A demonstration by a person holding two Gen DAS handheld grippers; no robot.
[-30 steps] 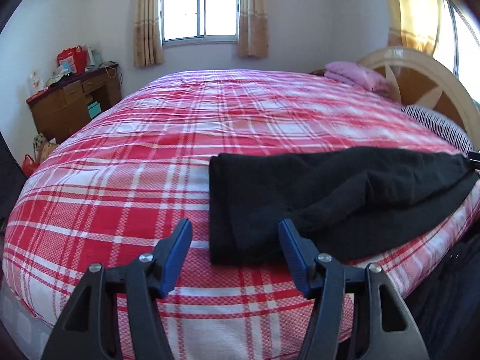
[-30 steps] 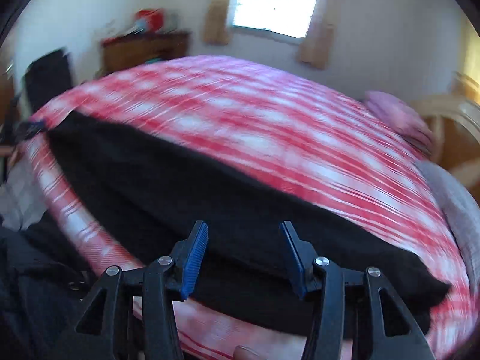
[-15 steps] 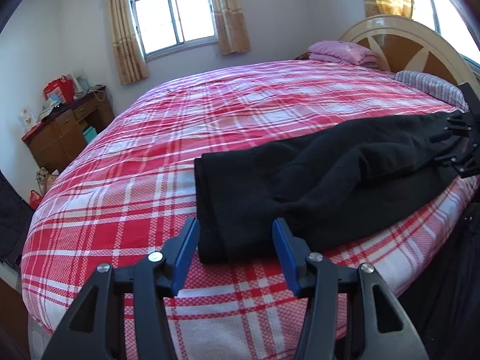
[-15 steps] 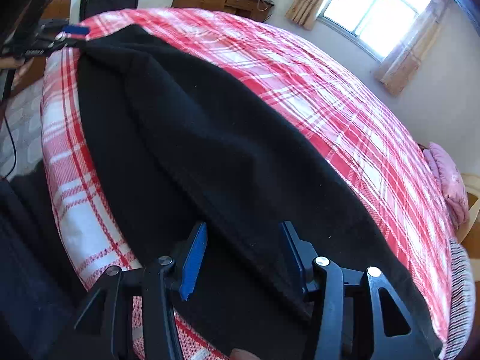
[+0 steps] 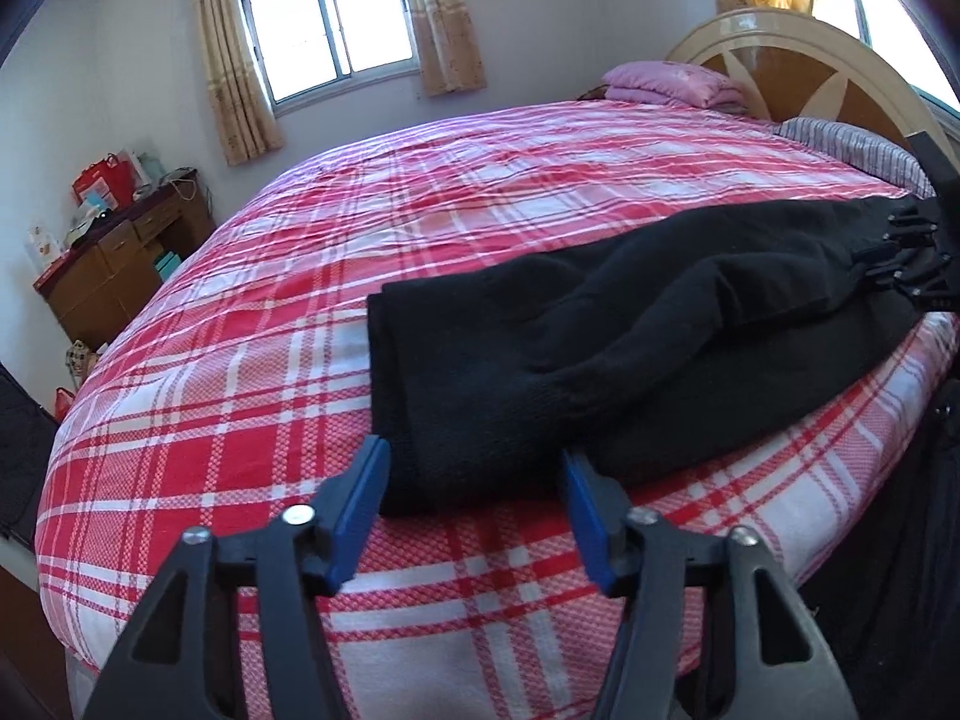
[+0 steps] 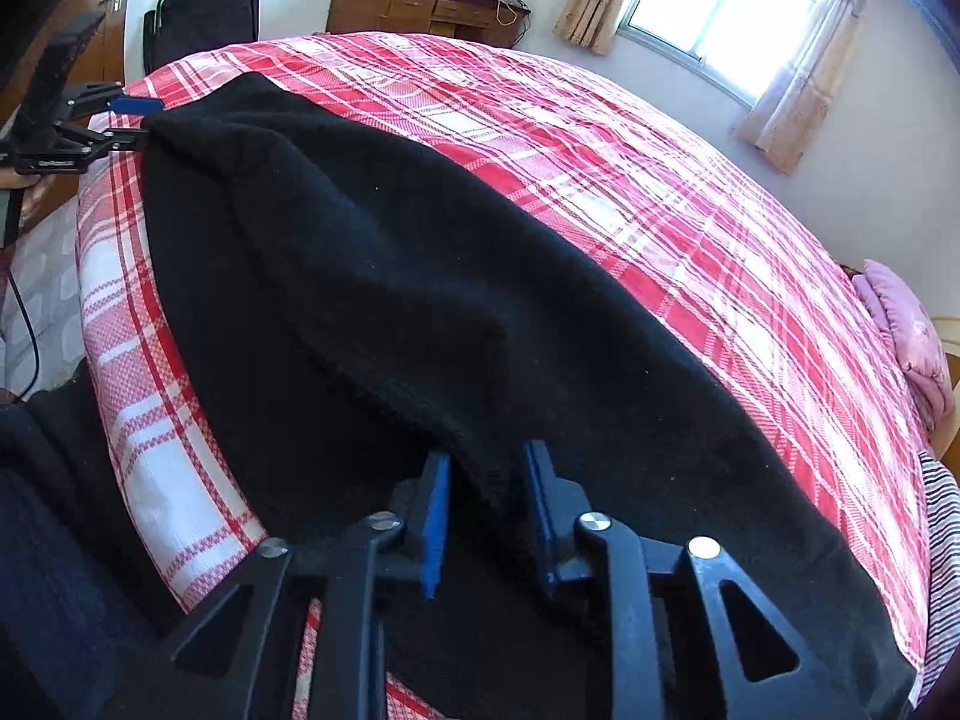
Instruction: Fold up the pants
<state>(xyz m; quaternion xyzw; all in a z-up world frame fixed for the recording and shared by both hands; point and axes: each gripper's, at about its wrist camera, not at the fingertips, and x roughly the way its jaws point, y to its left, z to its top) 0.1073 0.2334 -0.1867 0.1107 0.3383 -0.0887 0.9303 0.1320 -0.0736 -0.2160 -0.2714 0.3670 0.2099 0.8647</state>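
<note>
Black pants (image 5: 630,348) lie lengthwise along the near edge of a red plaid bed (image 5: 300,324), one half folded loosely over the other. My left gripper (image 5: 474,480) is open, its blue pads on either side of the pants' near end, just above the bedcover. My right gripper (image 6: 486,492) has narrowed its jaws around a raised fold of the pants (image 6: 420,276) at the other end. Each gripper shows in the other's view, the right one (image 5: 900,264) and the left one (image 6: 102,120).
A wooden dresser (image 5: 114,276) stands by the far wall under a window (image 5: 330,18). Pink bedding (image 5: 666,81), a striped pillow (image 5: 858,147) and a headboard (image 5: 798,60) sit at the bed's head. A dark chair (image 6: 198,15) stands beyond the bed's foot.
My left gripper has moved forward to straddle the pants' end. My right gripper has moved down onto the pants and closed from wide open onto a fold.
</note>
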